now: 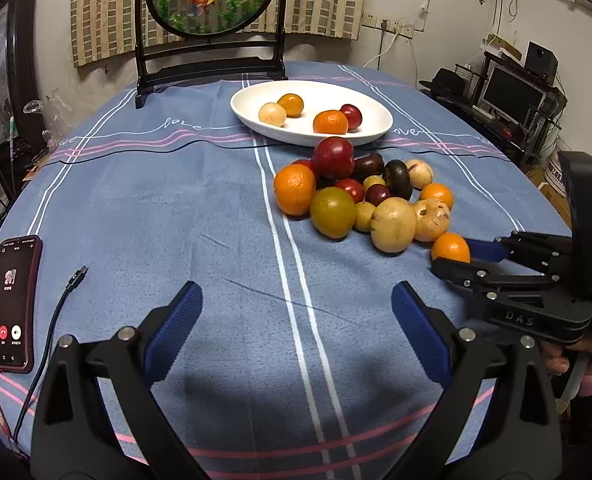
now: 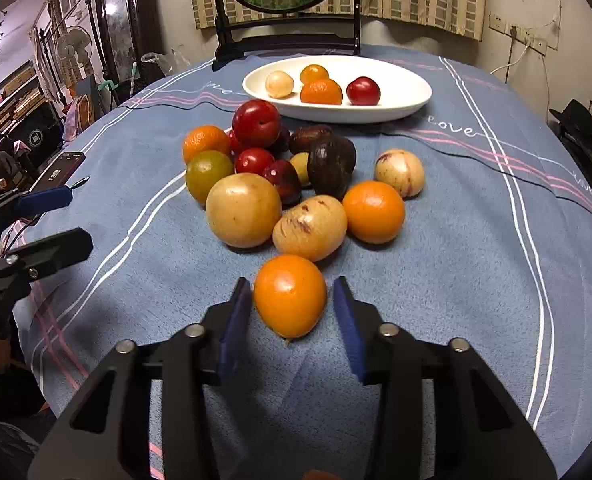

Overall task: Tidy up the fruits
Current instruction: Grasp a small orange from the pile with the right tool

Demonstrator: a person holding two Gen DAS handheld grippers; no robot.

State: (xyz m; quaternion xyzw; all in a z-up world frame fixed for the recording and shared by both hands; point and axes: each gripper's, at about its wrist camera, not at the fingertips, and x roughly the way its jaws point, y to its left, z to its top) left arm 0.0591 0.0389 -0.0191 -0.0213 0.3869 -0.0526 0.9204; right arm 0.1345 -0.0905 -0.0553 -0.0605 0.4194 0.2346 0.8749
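Fingers point(image 2: 238, 312) of the right gripper point(image 2: 292, 312) are set either side of the near orange point(image 2: 290, 296), blue pads at its flanks; the left pad looks in contact, a thin gap may remain at the right, so a firm clamp cannot be confirmed. That fruit was likely picked because it sits at the pile's front edge, clear of the others, so both pads get room. Left gripper point(image 1: 296, 320) is held spread wide over bare cloth point(image 1: 176, 200), nothing between its pads, probably parked out of the way. Pile point(image 1: 360, 196) sits just in front of the dish point(image 1: 256, 120), one red plum point(image 1: 333, 157) close to its rim; short transfer is judged the reason. Dish: white, glossy, shallow oval, looks like glazed ceramic; four fruits already inside, well spaced. Orange: smooth, shiny, slightly egg-shaped, with a small stem nub at its underside; likely to roll if released early. Other fruits: matte tan ones with purple streaks, dark plums, a green-brown one point(image 1: 332, 212). Pads are ribbed, looking rubbery or foamy, good for grip on waxy skin. Cloth is soft, napped blue fabric with white and pink stripes. Phone point(image 1: 12, 304) and cable point(image 1: 56, 312) lie far left, well apart from the work.
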